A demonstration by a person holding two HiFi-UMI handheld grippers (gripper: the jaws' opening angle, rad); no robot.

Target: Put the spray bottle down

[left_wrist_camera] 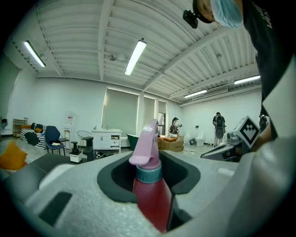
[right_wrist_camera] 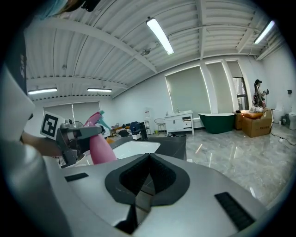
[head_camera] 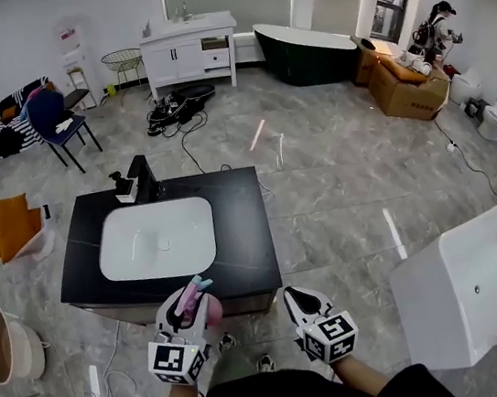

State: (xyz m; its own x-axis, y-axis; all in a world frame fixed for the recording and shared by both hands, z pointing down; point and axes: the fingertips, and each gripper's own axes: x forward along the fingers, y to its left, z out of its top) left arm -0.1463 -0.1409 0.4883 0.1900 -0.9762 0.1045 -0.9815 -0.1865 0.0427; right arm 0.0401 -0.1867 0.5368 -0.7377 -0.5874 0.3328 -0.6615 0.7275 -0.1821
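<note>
A pink spray bottle (head_camera: 193, 301) with a teal collar and pale pink trigger head stands upright in my left gripper (head_camera: 191, 308), whose jaws are shut on its body. In the left gripper view the bottle (left_wrist_camera: 151, 196) fills the gap between the pads. It hangs just before the near edge of a black counter (head_camera: 247, 239) with a white sink basin (head_camera: 156, 240). My right gripper (head_camera: 297, 300) is beside it on the right, shut with nothing between its pads, as the right gripper view (right_wrist_camera: 147, 161) shows. That view also has the bottle (right_wrist_camera: 100, 149) at its left.
A black faucet (head_camera: 143, 177) stands at the counter's far edge. A large white box (head_camera: 470, 285) is at the right, a round basket (head_camera: 2, 343) and an orange cushion (head_camera: 12, 224) at the left. Farther back are a blue chair (head_camera: 55, 120), white vanity (head_camera: 189, 50), dark bathtub (head_camera: 305, 51), cardboard boxes (head_camera: 408, 86).
</note>
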